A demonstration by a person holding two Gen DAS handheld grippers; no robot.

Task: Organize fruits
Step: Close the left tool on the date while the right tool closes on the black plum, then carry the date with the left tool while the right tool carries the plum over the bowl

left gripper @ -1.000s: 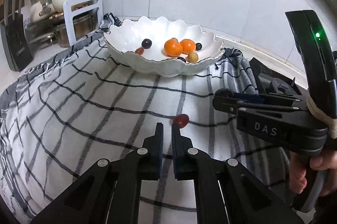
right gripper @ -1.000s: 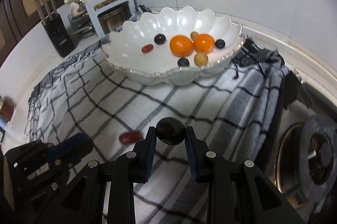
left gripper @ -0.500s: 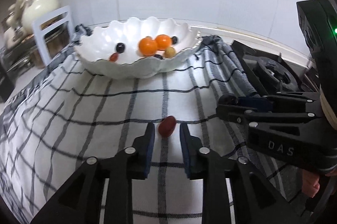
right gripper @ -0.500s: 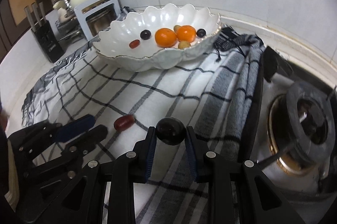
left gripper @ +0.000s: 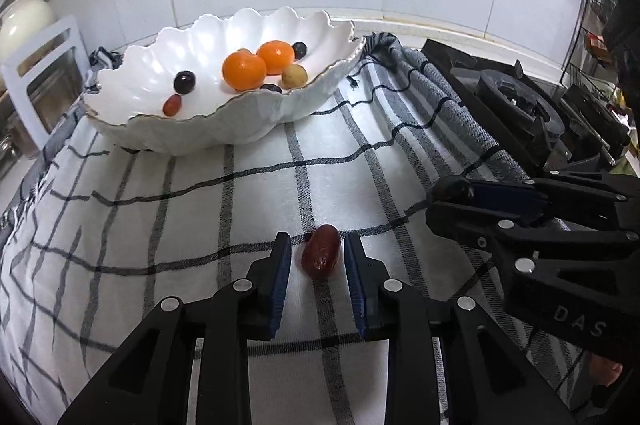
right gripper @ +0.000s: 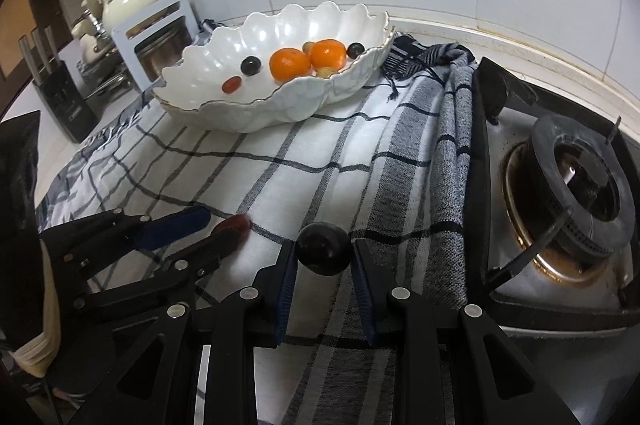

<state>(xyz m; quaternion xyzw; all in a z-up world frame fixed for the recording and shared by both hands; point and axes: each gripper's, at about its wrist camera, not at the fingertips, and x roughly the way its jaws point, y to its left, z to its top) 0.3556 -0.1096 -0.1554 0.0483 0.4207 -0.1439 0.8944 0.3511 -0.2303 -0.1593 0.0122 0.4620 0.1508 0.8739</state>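
The left gripper (left gripper: 314,257) is reaching low and forward with its jaws parted, one finger (left gripper: 280,265) lying on each side of a red fruit (left gripper: 321,257) without pressing it. The right gripper (right gripper: 324,257) is sitting just beside it on the right, level with it, its jaws pinching a dark round fruit (right gripper: 323,253) between the pads (right gripper: 286,277).

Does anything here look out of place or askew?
One red fruit lies loose on the checked cloth, outside the bowl, between the open left gripper fingers. The cloth's right edge is bunched against the stove.
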